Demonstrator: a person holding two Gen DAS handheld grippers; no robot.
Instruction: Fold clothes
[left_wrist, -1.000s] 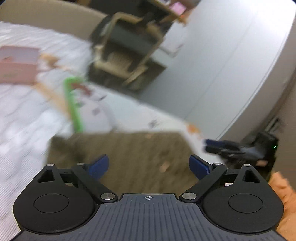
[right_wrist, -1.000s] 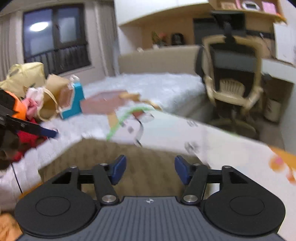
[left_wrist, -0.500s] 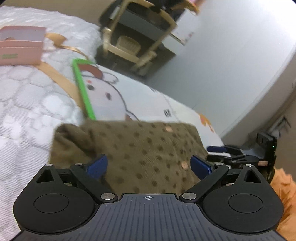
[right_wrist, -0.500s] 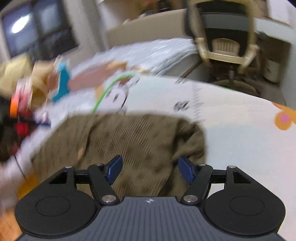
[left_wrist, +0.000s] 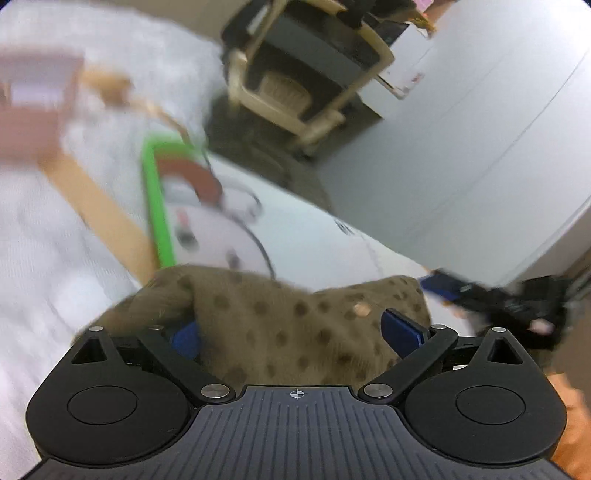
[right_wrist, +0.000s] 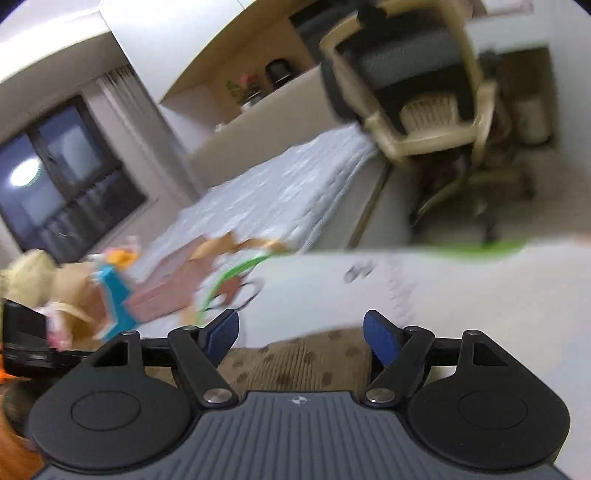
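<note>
Two fisheye views, each looking fwd along a pair of hand-held tongs over a bed. Both are motion-blurred.

Left wrist view: the left tongs (left_wrist: 293, 334) have their blue pads spread wide. An olive-brown garment w/ darker spots (left_wrist: 280, 321) lies bunched between them and rises up over the left pad (left_wrist: 186, 338), half covering it; the right pad sits at the cloth's right edge. The pads are not closed on it. The garment rests on a white sheet printed w/ a cartoon figure and a green stripe (left_wrist: 157, 206), spread on the bed. Left of the sheet is a white quilted bed cover (left_wrist: 44, 266) w/ a pink box (left_wrist: 33, 114) and a tan strap (left_wrist: 96, 206). Behind: a cream office chair (left_wrist: 303, 74) and a grey-white wall. At far right the right tongs (left_wrist: 448, 286) reach toward the garment's right corner, prob. just beside it; blur hides any contact.

Right wrist view: the right tongs (right_wrist: 301, 334) are also wide open, holding nothing. The spotted garment (right_wrist: 295, 360) lies under and between the pads, close to the camera body, w/ the white sheet (right_wrist: 424, 288) beyond. Farther off: a dark window (right_wrist: 62, 177), the chair (right_wrist: 424, 92), a heap of bags and a blue box (right_wrist: 114, 299) at left.
</note>
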